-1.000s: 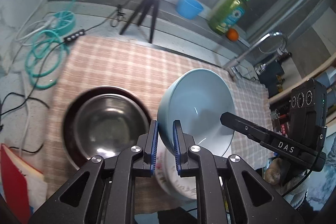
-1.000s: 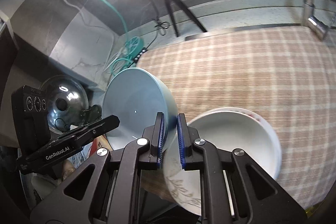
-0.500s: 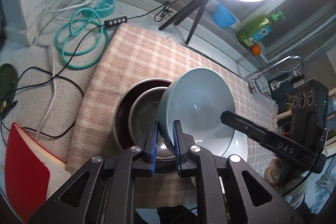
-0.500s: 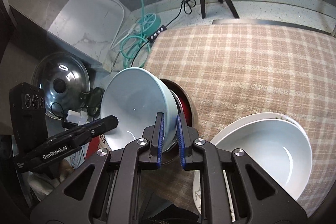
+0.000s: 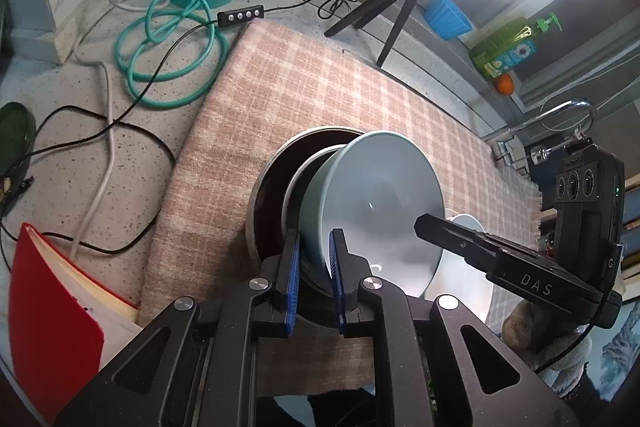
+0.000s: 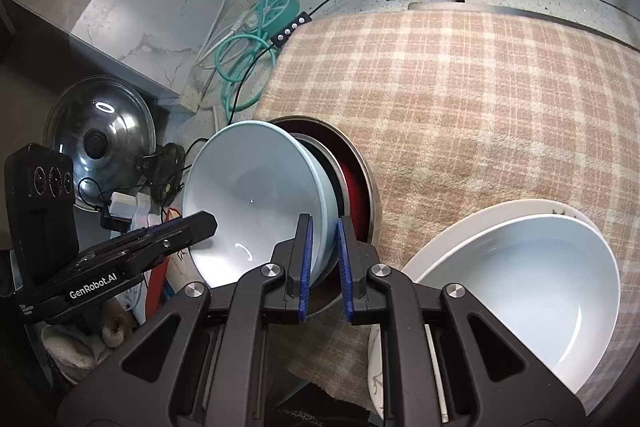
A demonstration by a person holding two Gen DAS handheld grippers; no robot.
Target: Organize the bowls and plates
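Both grippers pinch opposite sides of the rim of a pale blue bowl (image 5: 380, 195) (image 6: 256, 195). My left gripper (image 5: 314, 247) is shut on its near rim, and my right gripper (image 6: 322, 235) is shut on the other side. The blue bowl hangs just over a steel bowl (image 5: 294, 187) that sits nested in a dark red bowl (image 5: 272, 171) (image 6: 354, 183) on the checked cloth (image 5: 320, 87). To the right, a white bowl (image 6: 532, 291) rests on a leaf-patterned white plate (image 6: 378, 375).
A ring light on a black tripod (image 5: 384, 11) stands at the cloth's far edge. Teal cable coils (image 5: 172, 43) and a power strip lie left. A red folder (image 5: 48, 331) sits near left. Pot lid (image 6: 100, 131) is beside the counter. A soap bottle (image 5: 508, 45) and tap (image 5: 560, 115) stand far right.
Both grippers carried the blue bowl left, away from the white bowl, and down over the steel bowl in the red bowl. Their grip stayed shut.
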